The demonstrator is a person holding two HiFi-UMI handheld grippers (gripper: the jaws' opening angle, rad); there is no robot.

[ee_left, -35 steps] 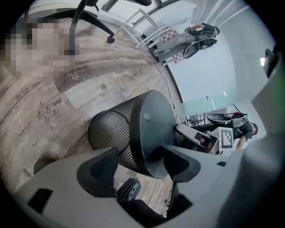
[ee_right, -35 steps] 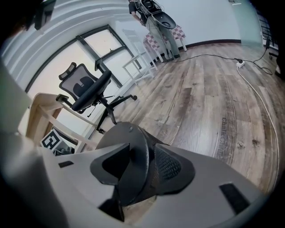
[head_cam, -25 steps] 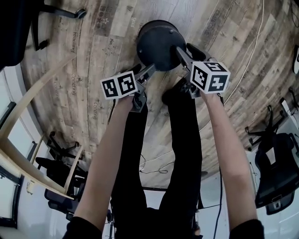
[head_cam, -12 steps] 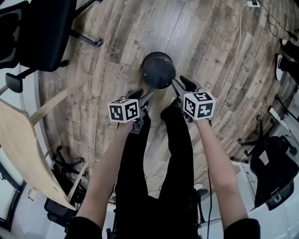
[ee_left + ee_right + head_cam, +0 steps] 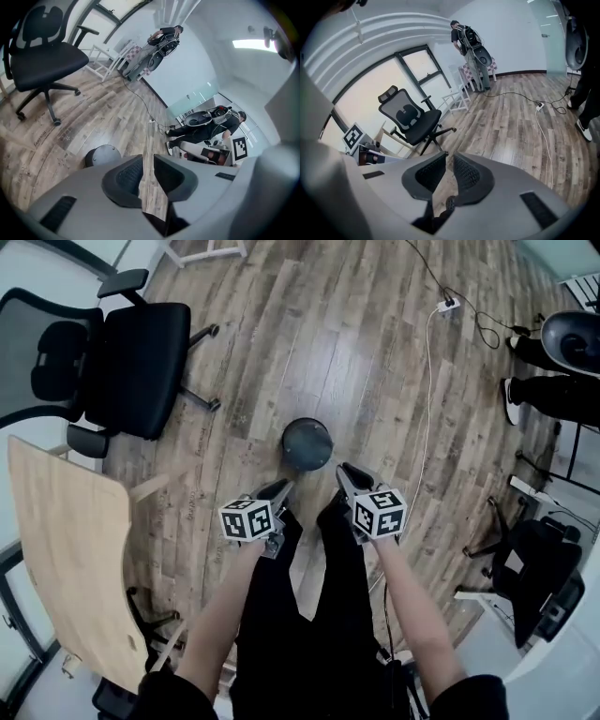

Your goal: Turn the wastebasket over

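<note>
Left tool (image 5: 278, 491), right tool (image 5: 345, 474): jaws have just been closing, a narrow gap left, nothing between. Wastebasket (image 5: 307, 443) stands on the floor (image 5: 375, 352) just ahead, untouched. It looks light, stiff and smooth-walled, so likely slippery; pinch it from opposite sides.

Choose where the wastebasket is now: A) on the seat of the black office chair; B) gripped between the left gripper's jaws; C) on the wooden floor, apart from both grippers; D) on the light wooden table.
C: the wastebasket stands on the wooden floor ahead of the left gripper and right gripper, touching neither; their jaws have just been closing with nothing between them.
</note>
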